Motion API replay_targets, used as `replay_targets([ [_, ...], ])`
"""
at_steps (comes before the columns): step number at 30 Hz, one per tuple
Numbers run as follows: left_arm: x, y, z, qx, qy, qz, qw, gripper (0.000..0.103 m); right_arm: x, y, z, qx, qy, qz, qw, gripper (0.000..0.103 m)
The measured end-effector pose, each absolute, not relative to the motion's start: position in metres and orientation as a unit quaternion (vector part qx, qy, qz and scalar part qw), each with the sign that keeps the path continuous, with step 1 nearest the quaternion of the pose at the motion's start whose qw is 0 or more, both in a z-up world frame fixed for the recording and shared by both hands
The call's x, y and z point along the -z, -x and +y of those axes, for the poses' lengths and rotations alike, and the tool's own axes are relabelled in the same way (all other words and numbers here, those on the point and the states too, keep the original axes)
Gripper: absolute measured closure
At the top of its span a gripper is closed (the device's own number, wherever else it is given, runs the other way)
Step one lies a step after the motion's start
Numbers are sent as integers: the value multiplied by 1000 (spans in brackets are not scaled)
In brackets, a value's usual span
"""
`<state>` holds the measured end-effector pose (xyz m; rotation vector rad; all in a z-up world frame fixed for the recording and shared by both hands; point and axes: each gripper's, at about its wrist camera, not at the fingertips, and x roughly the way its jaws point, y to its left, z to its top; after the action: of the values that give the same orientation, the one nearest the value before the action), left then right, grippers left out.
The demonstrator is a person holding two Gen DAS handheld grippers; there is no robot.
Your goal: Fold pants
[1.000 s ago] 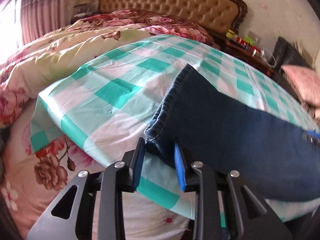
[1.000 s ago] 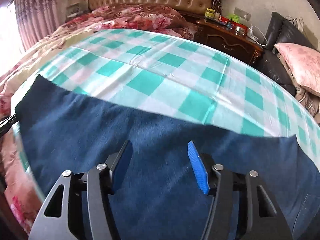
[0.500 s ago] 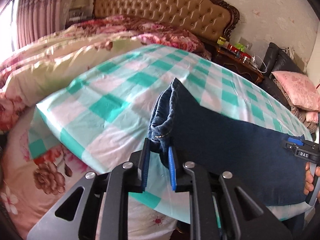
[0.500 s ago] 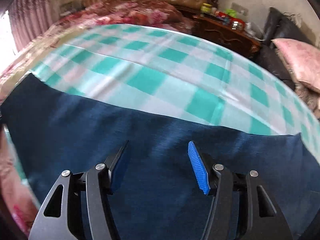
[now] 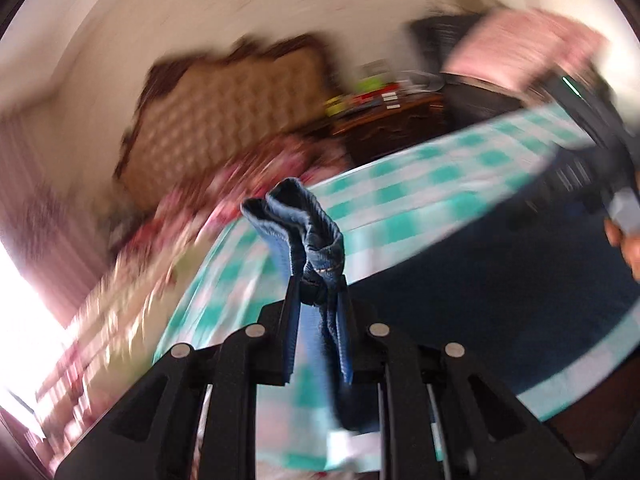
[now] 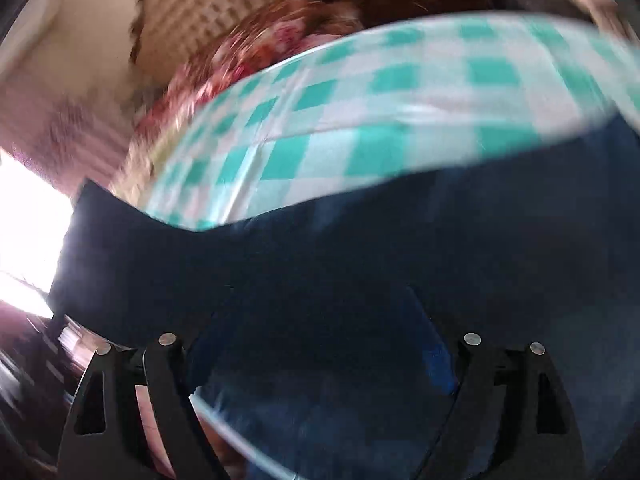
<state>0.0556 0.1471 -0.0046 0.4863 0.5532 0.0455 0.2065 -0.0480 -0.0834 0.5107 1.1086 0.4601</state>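
Left tool [image 5: 318, 304] clamped on jeans hem [image 5: 308, 232], lifted off checked sheet [image 5: 420, 188]; right tool [image 6: 320, 344] opening wide above denim, nothing gripped — carry hem over square, keep leg edges aligned.

Bedroom background, both views motion-blurred.
Tufted tan headboard [image 5: 224, 120] against cream wall [image 5: 240, 8]; dark wooden nightstand [image 5: 384, 128] beside it, cluttered on top. Bed [image 6: 400, 92] under teal-and-white checked sheet. Pink curtain [image 5: 36, 240]; glaring window light [image 6: 28, 216].

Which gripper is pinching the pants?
The left gripper: its jaws squeeze the bunched hem of the pants. The right gripper is opening wide above the cloth, with nothing pinched.
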Motion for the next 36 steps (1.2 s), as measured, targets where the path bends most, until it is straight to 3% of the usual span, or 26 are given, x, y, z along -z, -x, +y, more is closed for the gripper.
replay_targets([
  [4,65,-37,38,61,-311,268,910,85,94,-184,-103,-193,-292,519,780,23],
  [7,109,-23,-5,68,-361,264,892,78,103,-171,-126,-172,-299,526,777,23],
  [14,116,-26,-2,28,-350,271,896,70,107,-170,-134,-179,-294,533,772,23],
  [17,115,-27,-1,17,-358,266,895,52,107,-170,-129,-187,-290,540,768,22],
  [21,117,-26,3,25,-328,290,899,50,106,-170,-125,-187,-283,543,768,22],
  [22,117,-27,4,31,-323,294,899,50,106,-170,-124,-187,-281,545,768,22],
  [24,117,-29,6,51,-313,301,899,61,106,-170,-121,-188,-275,548,767,22],
  [26,117,-35,8,66,-292,317,900,80,104,-169,-117,-191,-272,552,765,22],
  [29,116,-35,7,73,-301,305,901,86,104,-169,-110,-203,-277,560,754,22],
  [36,92,-34,24,76,-242,295,921,87,114,-183,-89,-245,-344,592,686,22],
])
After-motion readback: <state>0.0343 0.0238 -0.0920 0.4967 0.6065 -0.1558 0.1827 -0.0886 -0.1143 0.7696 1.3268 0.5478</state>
